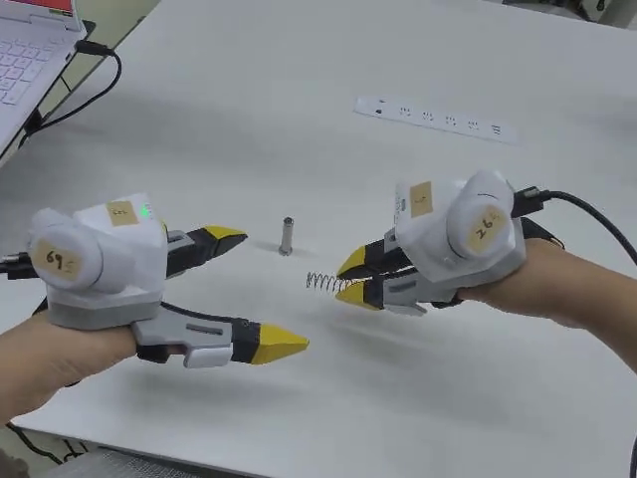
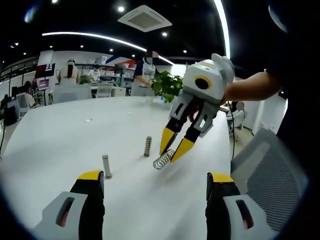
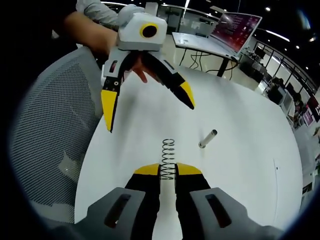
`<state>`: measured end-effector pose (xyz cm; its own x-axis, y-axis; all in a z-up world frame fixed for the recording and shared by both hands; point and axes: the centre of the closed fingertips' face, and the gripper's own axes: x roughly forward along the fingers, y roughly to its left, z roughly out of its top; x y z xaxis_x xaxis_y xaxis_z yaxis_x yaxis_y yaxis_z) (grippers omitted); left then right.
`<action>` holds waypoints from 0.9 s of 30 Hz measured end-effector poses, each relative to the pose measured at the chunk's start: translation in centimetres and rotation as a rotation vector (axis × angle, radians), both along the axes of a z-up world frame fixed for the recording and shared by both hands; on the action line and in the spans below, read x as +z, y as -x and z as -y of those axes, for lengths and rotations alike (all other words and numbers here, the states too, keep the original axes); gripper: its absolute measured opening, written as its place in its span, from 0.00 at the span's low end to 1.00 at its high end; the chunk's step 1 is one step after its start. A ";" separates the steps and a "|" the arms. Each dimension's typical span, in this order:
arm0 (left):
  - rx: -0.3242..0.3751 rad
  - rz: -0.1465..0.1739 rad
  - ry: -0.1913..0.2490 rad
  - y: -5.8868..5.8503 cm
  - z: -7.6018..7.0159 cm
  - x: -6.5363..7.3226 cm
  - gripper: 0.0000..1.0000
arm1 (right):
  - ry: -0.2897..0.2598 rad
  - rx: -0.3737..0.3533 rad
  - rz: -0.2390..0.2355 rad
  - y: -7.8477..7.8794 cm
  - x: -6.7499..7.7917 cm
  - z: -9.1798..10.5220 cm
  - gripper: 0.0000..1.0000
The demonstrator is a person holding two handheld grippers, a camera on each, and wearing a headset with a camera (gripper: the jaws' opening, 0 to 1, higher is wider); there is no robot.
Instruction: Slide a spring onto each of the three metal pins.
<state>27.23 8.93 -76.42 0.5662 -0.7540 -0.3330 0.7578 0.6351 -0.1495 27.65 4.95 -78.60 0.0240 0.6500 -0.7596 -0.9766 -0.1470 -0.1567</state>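
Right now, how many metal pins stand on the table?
2. A bare pin stands close before the left tongs; a second pin, which looks ribbed, stands farther off. More may be hidden.

Landmark: the pin (image 1: 287, 237), upright on the table (image 1: 299, 100). The spring (image 1: 320, 281) is just right of the pin and nearer the person, its right end between the jaws of the right gripper (image 1: 340, 284). Left gripper (image 1: 274, 290) left of the pin, jaws spread, one tip level with it, the other nearer. Power strip (image 1: 435, 119) beyond the pin, to its right, well apart. Laptop (image 1: 30, 50) far left of the pin, at the table's edge.
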 end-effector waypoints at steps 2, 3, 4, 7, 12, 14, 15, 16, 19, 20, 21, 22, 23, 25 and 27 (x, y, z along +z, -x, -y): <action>-0.010 0.006 -0.004 -0.1 0.3 0.0 0.78 | 0.000 0.003 0.000 0.2 0.1 0.2 0.08; -0.020 0.008 -0.007 -0.1 0.5 0.0 0.76 | 0.001 0.005 0.002 0.3 0.2 0.3 0.08; -0.025 0.007 -0.006 -0.2 0.6 0.1 0.74 | 0.000 0.005 0.001 0.4 0.3 0.3 0.08; -0.037 0.016 -0.004 -0.3 1.0 0.3 0.70 | -0.007 0.003 -0.002 0.6 0.6 0.4 0.08; -0.072 0.023 -0.006 -0.4 1.9 0.4 0.58 | -0.010 0.001 -0.001 0.9 0.8 0.7 0.08; -0.084 0.029 -0.007 -0.4 2.3 0.5 0.54 | -0.010 0.001 -0.002 1.1 0.9 0.9 0.08; -0.089 0.030 -0.007 -0.4 2.4 0.5 0.53 | -0.012 0.002 -0.003 1.2 1.0 1.0 0.08; -0.098 0.028 -0.004 -0.4 2.6 0.6 0.51 | -0.013 0.002 -0.005 1.3 1.0 1.1 0.08; -0.120 0.028 -0.006 -0.3 3.0 0.6 0.44 | -0.012 0.004 -0.005 1.5 1.1 1.3 0.08; -0.130 0.028 -0.008 -0.2 3.3 0.6 0.43 | -0.012 0.005 -0.003 1.6 1.2 1.4 0.08; -0.143 0.028 -0.011 -0.1 3.4 0.6 0.41 | -0.013 0.006 -0.002 1.6 1.3 1.4 0.08; -0.148 0.029 -0.015 -0.1 3.5 0.6 0.39 | -0.015 0.005 -0.002 1.5 1.4 1.4 0.08; -0.161 0.034 -0.022 -0.1 3.7 0.6 0.37 | -0.017 0.004 -0.002 1.5 1.5 1.4 0.08; -0.180 0.033 -0.031 0.0 4.0 0.5 0.33 | -0.016 0.006 0.002 1.5 1.6 1.5 0.08; -0.198 0.032 -0.036 0.2 4.2 0.5 0.30 | -0.017 0.008 0.006 1.5 1.8 1.5 0.08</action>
<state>27.06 4.74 -75.94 0.4185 -0.8399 -0.3456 0.8726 0.4774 -0.1033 26.18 3.49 -76.81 0.0233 0.6629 -0.7484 -0.9745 -0.1519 -0.1649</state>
